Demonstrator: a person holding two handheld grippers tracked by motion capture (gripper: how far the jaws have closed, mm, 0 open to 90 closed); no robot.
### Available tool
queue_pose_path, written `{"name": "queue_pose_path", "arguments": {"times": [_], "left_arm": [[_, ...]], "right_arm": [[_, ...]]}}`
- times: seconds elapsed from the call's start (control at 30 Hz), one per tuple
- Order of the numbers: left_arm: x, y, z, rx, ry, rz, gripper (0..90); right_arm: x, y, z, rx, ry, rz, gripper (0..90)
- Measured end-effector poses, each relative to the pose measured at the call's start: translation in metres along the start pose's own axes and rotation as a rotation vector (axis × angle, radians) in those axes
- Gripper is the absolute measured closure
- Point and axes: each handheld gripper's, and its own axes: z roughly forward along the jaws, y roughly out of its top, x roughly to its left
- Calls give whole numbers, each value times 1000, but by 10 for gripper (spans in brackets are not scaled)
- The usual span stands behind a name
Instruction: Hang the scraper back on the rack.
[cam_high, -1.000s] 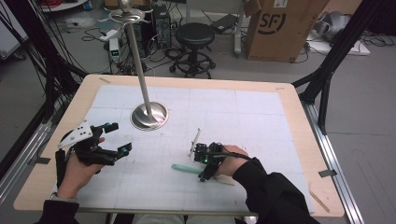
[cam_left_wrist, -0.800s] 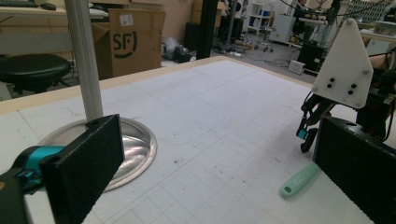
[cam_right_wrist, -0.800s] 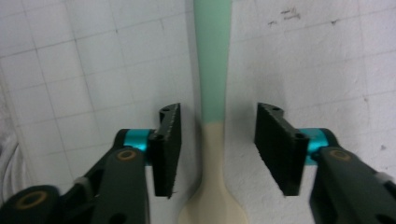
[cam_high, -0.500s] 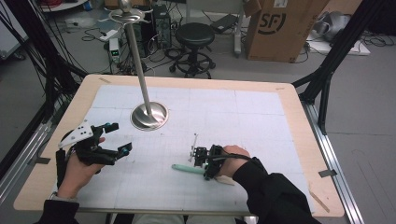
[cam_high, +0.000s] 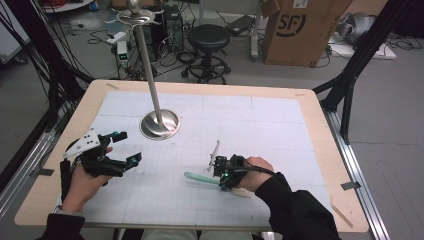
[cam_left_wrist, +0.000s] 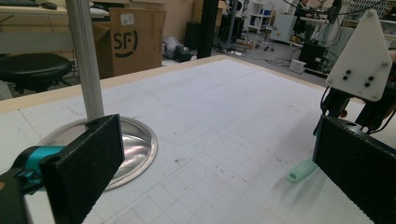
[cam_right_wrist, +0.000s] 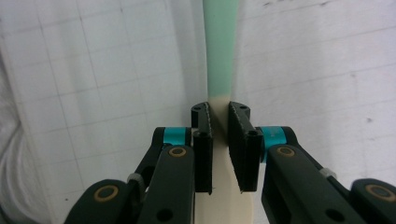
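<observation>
On the table, covered by a white gridded mat, the right gripper sits low at the near-centre area, its two black jaws closed tight around a long flat utensil that lies on the mat. In the right gripper view the jaws pinch the utensil just where its mint-green handle meets a cream-coloured part; the green end runs straight away from the gripper and the cream part passes back beneath it. From above, the green handle points toward the person's left, resting flat on the mat, and the person's right hand in a dark sleeve wraps the gripper body. The left gripper is held at the near left side of the table, well apart from the utensil, with its jaws spread wide and nothing between them; the left hand holds it just above the surface. In the left gripper view the two black pads frame the mat, with the green tip of the utensil beside the far pad. A metal stand, a round shiny base with an upright pole, stands on the mat beyond the left gripper. A black stool and a cardboard box stand on the floor behind the table.
</observation>
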Motion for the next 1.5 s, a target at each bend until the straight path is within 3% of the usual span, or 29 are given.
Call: {"name": "queue_pose_path", "arguments": {"times": [0.03,0.07,0.1,0.3,0.37,0.4,0.43,0.5,0.53,0.67,0.8,0.83,1.03,1.1,1.37,1.5], "left_arm": [[0,0,0,-1,0,-1,26],[0,0,0,-2,0,-2,26],[0,0,0,-1,-1,-2,26],[-1,0,0,-5,0,-3,26],[-1,0,0,-2,1,-1,26],[-1,0,0,-2,1,-2,26],[-1,0,0,-3,1,-1,26],[-1,0,0,-4,1,-3,26],[-1,0,0,-4,2,-3,26],[-2,0,0,-7,3,-6,26],[-3,1,0,-14,0,-7,26],[-2,1,-1,-13,2,-3,26],[-1,2,-1,-20,0,-7,26],[-1,1,-1,-19,-1,-9,26],[3,3,-4,-43,3,-29,26],[3,2,-3,-40,2,-28,26]], "right_arm": [[-1,-2,-3,-22,-1,10,806],[-4,-7,-9,-78,-19,28,806],[-4,-7,-9,-78,-19,28,806],[-8,-20,-23,-251,-71,84,806],[-12,-26,-29,-352,-91,126,806],[-12,-26,-29,-352,-91,126,806],[-16,-29,-34,-429,-99,146,806],[-18,-31,-39,-515,-131,157,806],[-18,-31,-39,-515,-131,157,806],[-21,-33,-49,-676,-184,171,806],[-28,-28,-56,-811,-190,208,806],[-28,-28,-56,-811,-190,208,806],[-41,-18,-52,-940,-174,249,806],[-43,-14,-53,-969,-175,238,806],[-56,7,-74,-1052,-180,259,806],[-62,21,-85,-1079,-184,238,806]]}}
